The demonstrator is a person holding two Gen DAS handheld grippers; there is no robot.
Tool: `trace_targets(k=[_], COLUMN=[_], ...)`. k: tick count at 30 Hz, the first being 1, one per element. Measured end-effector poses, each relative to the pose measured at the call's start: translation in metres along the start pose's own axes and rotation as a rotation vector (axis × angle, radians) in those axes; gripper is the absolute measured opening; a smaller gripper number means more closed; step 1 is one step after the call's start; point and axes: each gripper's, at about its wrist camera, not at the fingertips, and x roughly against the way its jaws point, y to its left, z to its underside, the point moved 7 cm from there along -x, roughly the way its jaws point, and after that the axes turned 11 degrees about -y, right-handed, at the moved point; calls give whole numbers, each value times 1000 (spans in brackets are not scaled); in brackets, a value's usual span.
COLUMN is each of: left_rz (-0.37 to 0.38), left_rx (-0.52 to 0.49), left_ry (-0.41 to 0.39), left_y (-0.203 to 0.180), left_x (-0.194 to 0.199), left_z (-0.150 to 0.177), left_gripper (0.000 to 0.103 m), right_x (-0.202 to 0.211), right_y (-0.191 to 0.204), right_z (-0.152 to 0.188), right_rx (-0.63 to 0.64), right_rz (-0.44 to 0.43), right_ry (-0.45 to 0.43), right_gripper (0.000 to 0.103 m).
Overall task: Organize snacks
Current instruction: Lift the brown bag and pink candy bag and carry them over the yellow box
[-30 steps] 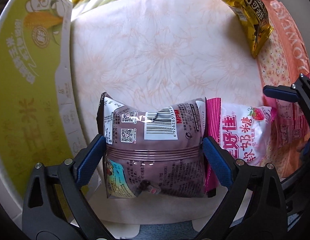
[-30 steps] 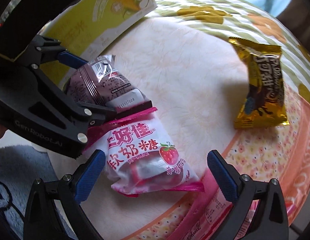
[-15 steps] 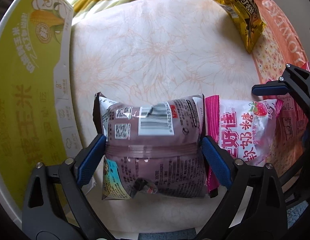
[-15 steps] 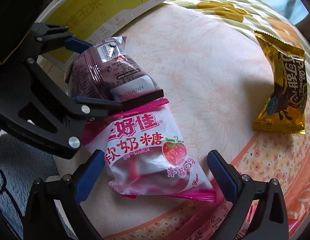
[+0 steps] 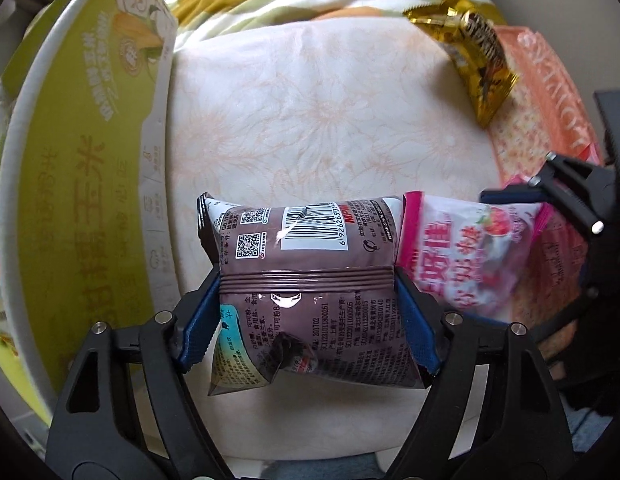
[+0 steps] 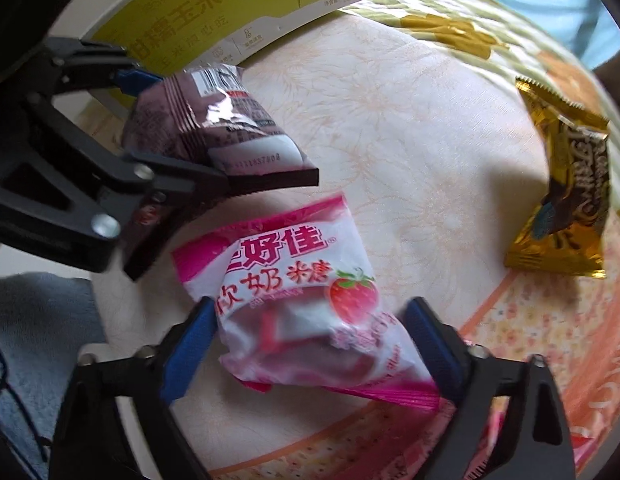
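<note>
Both jaws closing since earlier, left gripper (image 5: 307, 316) squeezing brown packet (image 5: 310, 280), right gripper (image 6: 310, 340) pinching pink packet (image 6: 310, 312).

Mid cloth (image 5: 310, 120) free; yellow box (image 5: 81, 200) blocks left, gold pack (image 5: 478, 64) far right

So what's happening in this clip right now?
A person with two handheld grippers is sorting snacks on a floral cloth. The left gripper has its jaws closing on a brown packet, pads pressed into its sides. The right gripper is closing around a pink strawberry candy bag, pads at its edges. A gold packet lies untouched farther off, and a yellow-green box stands beside the brown packet.
</note>
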Motion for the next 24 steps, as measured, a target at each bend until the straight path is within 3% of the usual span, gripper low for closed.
trace_targets(k=[5,8,11,17,24], left_rz=[0,-2,-27,2,38], left_rx=[2,10,9,30,80], left_ry=[-28,-58,-90,-182,-353], left_y=[-2,-1,1,3,25], left_x=[10,22,31,63,135], left_z=[0,-5,-12,-36,-71], left_gripper=[76,76,76,76,76], right_x=[10,19,33,69,127], right_y=[3,4,2,1,-3], right_z=[3,5,7,-3,-34], right_rx=[33,17,-22,-62,-90], right_rz=[12,23,60,128,221], right_ry=[21,4,-10,-72,-181], right_gripper=[58,51,50,49,49])
